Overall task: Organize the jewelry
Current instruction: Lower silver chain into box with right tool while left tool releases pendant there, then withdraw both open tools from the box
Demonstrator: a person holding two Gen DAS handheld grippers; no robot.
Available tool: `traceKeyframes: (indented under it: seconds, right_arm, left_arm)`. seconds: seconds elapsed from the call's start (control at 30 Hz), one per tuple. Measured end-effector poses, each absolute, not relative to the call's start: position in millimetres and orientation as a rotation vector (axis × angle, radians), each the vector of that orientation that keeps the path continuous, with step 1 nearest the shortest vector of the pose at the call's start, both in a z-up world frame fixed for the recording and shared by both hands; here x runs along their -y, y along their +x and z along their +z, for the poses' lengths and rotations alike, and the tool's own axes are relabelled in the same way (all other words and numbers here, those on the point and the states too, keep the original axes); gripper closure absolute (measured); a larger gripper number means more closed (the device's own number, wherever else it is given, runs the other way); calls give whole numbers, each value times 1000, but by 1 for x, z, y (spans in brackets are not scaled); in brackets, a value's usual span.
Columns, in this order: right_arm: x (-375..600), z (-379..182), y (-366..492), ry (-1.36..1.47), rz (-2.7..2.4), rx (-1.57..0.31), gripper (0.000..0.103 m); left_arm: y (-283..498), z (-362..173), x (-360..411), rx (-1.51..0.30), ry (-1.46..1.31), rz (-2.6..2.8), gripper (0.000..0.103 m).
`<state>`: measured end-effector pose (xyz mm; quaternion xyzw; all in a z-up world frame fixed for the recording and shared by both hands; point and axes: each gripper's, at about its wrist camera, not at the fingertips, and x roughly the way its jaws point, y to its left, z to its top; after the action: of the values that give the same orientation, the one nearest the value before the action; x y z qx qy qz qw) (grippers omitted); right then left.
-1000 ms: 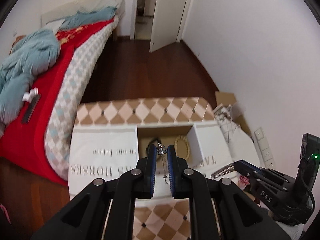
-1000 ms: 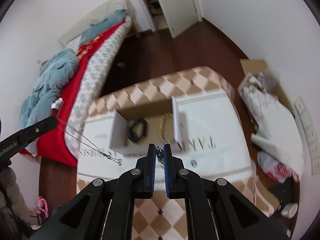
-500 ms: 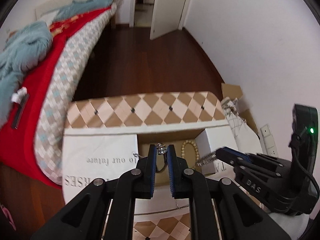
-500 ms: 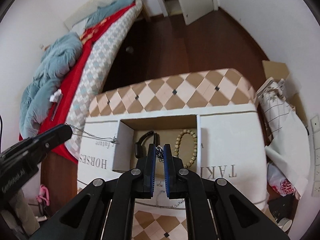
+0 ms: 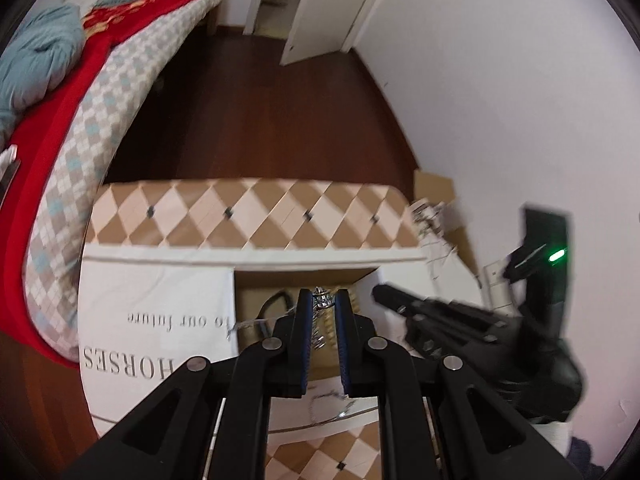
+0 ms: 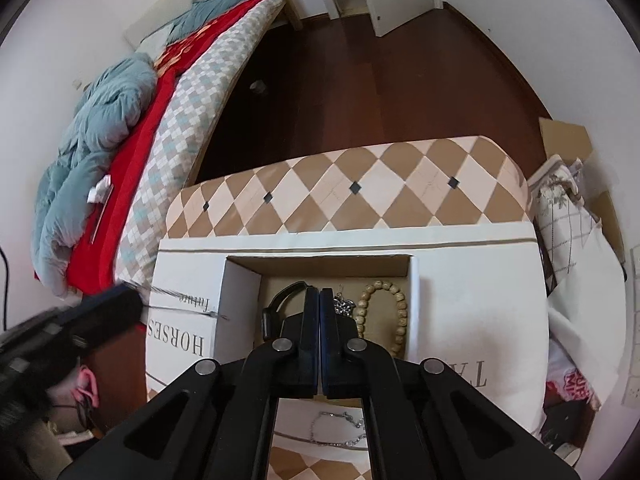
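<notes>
My left gripper (image 5: pixel 323 307) stays clenched on one end of the silver necklace (image 5: pixel 320 300), right over the open box (image 6: pixel 240 280). My right gripper (image 6: pixel 320 300) has let go of the other end, pads pressed together with nothing between them, and a heap of chain now lies in the box beside the bead bracelet (image 6: pixel 382 312) and black band (image 6: pixel 276 308). Half is delivered; my left end looks next to drop, and another silver chain (image 6: pixel 340 428) waits outside on the near flap
</notes>
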<state>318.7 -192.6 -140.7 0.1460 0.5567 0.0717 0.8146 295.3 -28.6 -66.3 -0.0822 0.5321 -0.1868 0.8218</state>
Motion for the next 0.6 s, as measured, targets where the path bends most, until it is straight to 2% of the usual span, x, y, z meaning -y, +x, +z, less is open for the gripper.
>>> traceKeyframes:
  seconds: [0.2,0.37,0.43,0.47,0.5,0.53,0.57,0.6]
  right_arm:
    - [211,-144,307,334,115,-1199,103]
    - [215,-150,298,321,97,-1229,102]
    - [215,-152,296,301,83,-1238,98]
    - [214,-153,295,288,77,-1245,93]
    - [214,-155,294,270,68,-1255,75]
    - [213,-156,293,248,50,-1262,48]
    - [213,-156,290,232,36,-1256,36]
    - [213,-155,288,218,28,-1248,24]
  left_arm:
    - [299,-42,29,-1084,-193,-416,95]
    - [298,-59,25,-1128,-192,-385,94]
    - [297,-67,23,-1141,-185,-361,93]
    - [296,-72,24,-1142,-151,-332,90]
    - [296,-77,25,-1147,-109,-302,81]
    - [295,-83,26,-1149,-55,-267,67]
    - [294,-87,25,-1144,-17,-241,60]
    - [293,-91,24,-1138,9,-218,46]
